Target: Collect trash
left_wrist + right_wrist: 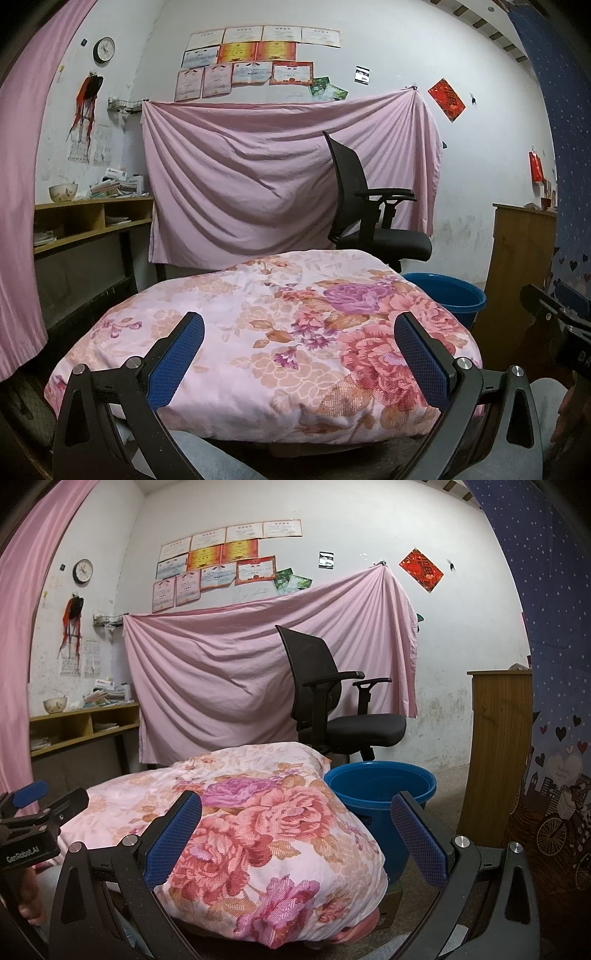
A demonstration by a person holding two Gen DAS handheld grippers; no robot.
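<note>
No loose trash shows in either view. A blue plastic bucket [380,786] stands on the floor right of a floral quilt-covered surface [258,812]; it also shows in the left wrist view [447,299]. My left gripper [299,354] is open and empty, held low in front of the floral quilt [258,332]. My right gripper [295,834] is open and empty, in front of the quilt's right end and the bucket. The left gripper's body shows at the right wrist view's left edge [33,830], and the right gripper's body at the left wrist view's right edge [554,325].
A black office chair [332,709] stands behind the quilt, before a hung pink sheet [240,672]. A wooden shelf desk [81,723] with a bowl and books is at the left. A wooden cabinet [495,757] and a blue patterned curtain [554,664] are at the right. A cardboard box [391,901] lies under the bucket.
</note>
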